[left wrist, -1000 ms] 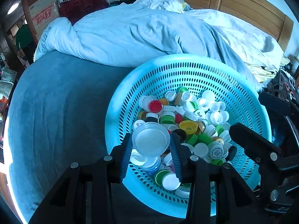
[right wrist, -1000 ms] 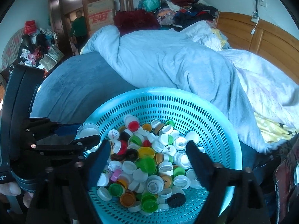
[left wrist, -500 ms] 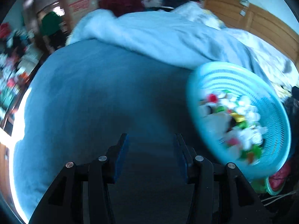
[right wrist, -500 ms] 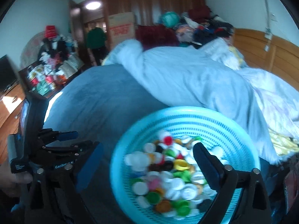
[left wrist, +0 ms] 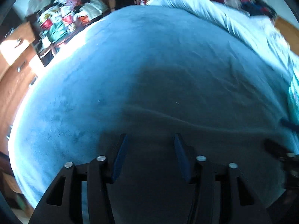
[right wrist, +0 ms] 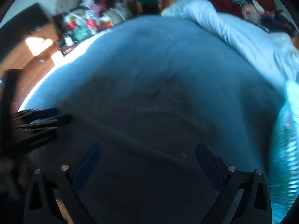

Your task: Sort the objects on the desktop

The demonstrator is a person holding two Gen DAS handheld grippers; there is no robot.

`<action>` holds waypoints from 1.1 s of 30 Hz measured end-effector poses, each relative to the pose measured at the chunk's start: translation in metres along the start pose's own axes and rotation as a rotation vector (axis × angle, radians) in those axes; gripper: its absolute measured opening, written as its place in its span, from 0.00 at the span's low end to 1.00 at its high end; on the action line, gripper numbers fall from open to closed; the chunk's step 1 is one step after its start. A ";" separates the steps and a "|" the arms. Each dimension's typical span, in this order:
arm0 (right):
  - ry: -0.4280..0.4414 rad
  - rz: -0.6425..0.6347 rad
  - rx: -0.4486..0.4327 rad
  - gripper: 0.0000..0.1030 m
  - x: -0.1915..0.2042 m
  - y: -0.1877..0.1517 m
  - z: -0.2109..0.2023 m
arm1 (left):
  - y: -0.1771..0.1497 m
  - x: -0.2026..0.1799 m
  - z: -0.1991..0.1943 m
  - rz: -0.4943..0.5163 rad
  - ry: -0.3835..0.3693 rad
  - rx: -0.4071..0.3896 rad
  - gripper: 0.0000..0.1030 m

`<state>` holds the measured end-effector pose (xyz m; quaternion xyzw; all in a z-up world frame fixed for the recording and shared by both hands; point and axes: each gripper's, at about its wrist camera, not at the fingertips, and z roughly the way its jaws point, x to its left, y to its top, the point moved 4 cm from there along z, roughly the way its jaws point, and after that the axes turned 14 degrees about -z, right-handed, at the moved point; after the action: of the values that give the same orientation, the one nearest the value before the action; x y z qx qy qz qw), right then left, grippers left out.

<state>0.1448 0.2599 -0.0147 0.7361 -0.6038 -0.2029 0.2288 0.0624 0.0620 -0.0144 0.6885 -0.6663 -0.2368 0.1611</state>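
Risk is mainly blind aiming: both views are blurred, and the left gripper (left wrist: 150,150), whose fingers have just been opening, holds nothing over the blue bed cover (left wrist: 149,74). The right gripper (right wrist: 147,160) stands wide open and empty too, while the basket (right wrist: 286,130) of caps sits at the far right edge, so a quick reach could knock its rim.

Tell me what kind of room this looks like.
Most likely a lived-in bedroom: a bed under a blue blanket, a bunched pale duvet at its far side, and cluttered wooden furniture alongside.

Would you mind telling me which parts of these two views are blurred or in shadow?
Left wrist view: the tongs are sharp, the shelf clutter smeared. Right wrist view: the teal basket streaks at the edge, and shadow darkens the blue blanket.
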 end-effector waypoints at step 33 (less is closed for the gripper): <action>-0.150 0.011 -0.076 1.00 0.006 0.003 0.028 | 0.020 0.037 0.026 -0.120 0.097 -0.132 0.98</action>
<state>0.1278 0.2512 -0.0359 0.7064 -0.6150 -0.2791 0.2117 0.0316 0.0266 -0.0294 0.7258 -0.5982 -0.2558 0.2234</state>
